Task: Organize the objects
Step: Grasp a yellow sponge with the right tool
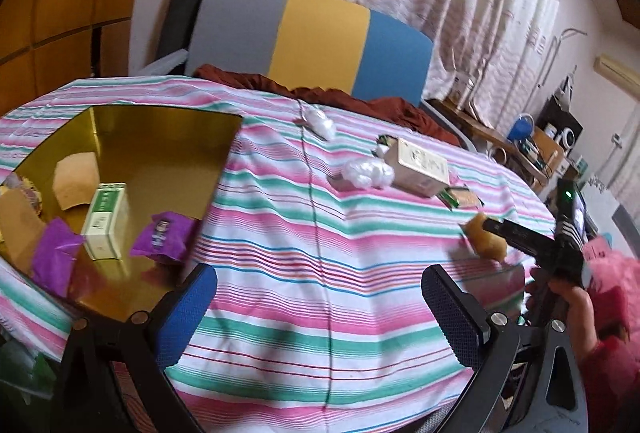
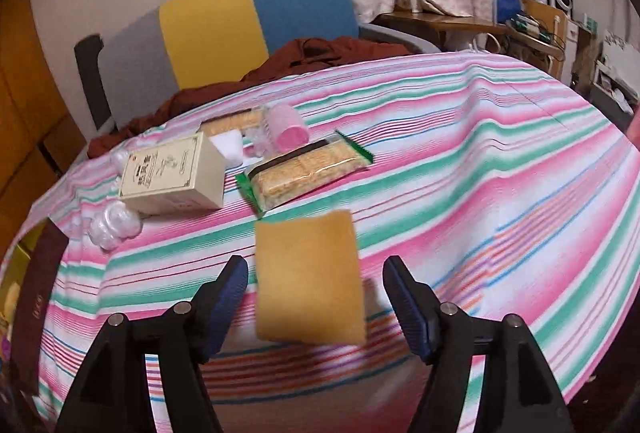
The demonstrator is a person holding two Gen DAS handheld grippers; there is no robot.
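Both of my hand-held grippers are spread wide: the right hand-held gripper has a yellow sponge between its fingers, not squeezed. My left hand-held gripper holds nothing over the striped tabletop, next to the gold box.

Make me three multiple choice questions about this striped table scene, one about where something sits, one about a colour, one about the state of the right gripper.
1. Where is the green and white carton?
A. inside the gold tray
B. on the chair
C. between the left gripper's fingers

2. What colour is the middle panel of the chair back?
A. red
B. yellow
C. black

3. How does the right gripper stand to the tan sponge?
A. clamped tight on it
B. open, the sponge between its fingers without pad contact
C. shut with nothing near

Answers: 1 A, the left wrist view shows the carton on the tray's gold floor. 2 B, yellow sits between the grey and blue panels. 3 B, gaps show on both sides of the sponge in the right wrist view.
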